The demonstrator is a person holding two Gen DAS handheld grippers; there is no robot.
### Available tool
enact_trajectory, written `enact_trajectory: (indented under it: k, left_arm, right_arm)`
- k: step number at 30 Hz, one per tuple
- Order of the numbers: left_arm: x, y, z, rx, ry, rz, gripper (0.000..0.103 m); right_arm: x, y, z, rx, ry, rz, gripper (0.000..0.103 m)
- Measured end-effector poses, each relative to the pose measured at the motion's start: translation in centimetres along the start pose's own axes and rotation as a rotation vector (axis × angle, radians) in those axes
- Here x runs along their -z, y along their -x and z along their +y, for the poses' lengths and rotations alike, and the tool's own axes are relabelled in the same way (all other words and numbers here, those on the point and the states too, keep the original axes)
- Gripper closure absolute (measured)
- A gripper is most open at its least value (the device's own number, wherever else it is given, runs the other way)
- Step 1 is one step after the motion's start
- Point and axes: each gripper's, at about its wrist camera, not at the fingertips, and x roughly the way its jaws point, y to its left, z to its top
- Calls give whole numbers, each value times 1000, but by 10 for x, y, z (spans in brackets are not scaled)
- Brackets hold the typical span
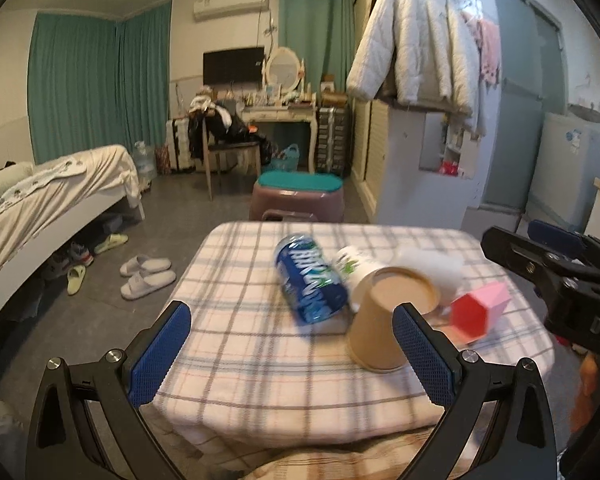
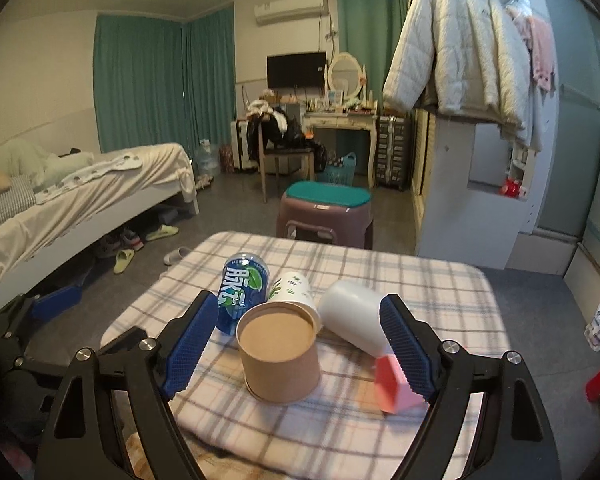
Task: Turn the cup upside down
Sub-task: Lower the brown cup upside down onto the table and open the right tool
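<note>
A brown paper cup point(image 2: 278, 354) stands upside down on the plaid-covered table point(image 2: 340, 420), flat base up. It also shows in the left wrist view point(image 1: 384, 316). My right gripper point(image 2: 300, 350) is open, its blue pads on either side of the cup without touching it. My left gripper point(image 1: 292, 356) is open and empty over the table's near edge, with the cup just inside its right finger point(image 1: 420, 356). The right gripper shows at the right edge of the left wrist view point(image 1: 556, 268).
A blue can point(image 2: 240, 294) lies beside a white printed paper cup point(image 2: 296, 292), a white cup on its side point(image 2: 354, 316) and a pink and red container point(image 2: 392, 380). A purple stool point(image 2: 326, 212) stands behind the table; a bed point(image 2: 80, 196) is at left.
</note>
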Motion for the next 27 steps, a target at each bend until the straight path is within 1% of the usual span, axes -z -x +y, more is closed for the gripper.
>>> enact_trajectory:
  k: [7, 10, 14, 15, 16, 18, 19, 21, 22, 23, 25, 27]
  left_arm:
    - [8, 38, -21, 6, -20, -65, 0]
    - [8, 49, -26, 4, -26, -80, 0]
    - [8, 70, -30, -4, -11, -152, 0]
    - [11, 74, -30, -10, -8, -175, 0]
    - [12, 77, -31, -15, -9, -190, 0]
    - [15, 79, -33, -20, -11, -200, 0]
    - [18, 79, -33, -20, -12, -199, 0]
    - [24, 77, -35, -25, -17, -193, 0]
    - [26, 78, -36, -35, -20, -192, 0]
    - [29, 77, -37, -42, -26, -191, 0]
    - [33, 74, -39, -46, -36, -188, 0]
    - [36, 73, -39, -55, -32, -184, 0]
  right_arm:
    - [12, 66, -12, 23, -13, -71, 20]
    - [24, 84, -15, 27, -26, -75, 20]
    - [35, 101, -24, 36, -46, -89, 20]
    - [38, 102, -24, 37, -45, -90, 19]
    - [43, 104, -26, 43, -45, -90, 14]
    - [48, 104, -29, 50, -50, -95, 13]
    - [52, 104, -30, 44, -53, -98, 13]
    - [58, 102, -33, 47, -59, -89, 8]
    - [61, 100, -35, 45, -65, -85, 4]
    - [63, 97, -35, 41, -73, -81, 2]
    - [68, 94, -37, 31, -81, -79, 0]
    - [72, 88, -38, 37, -72, -67, 0]
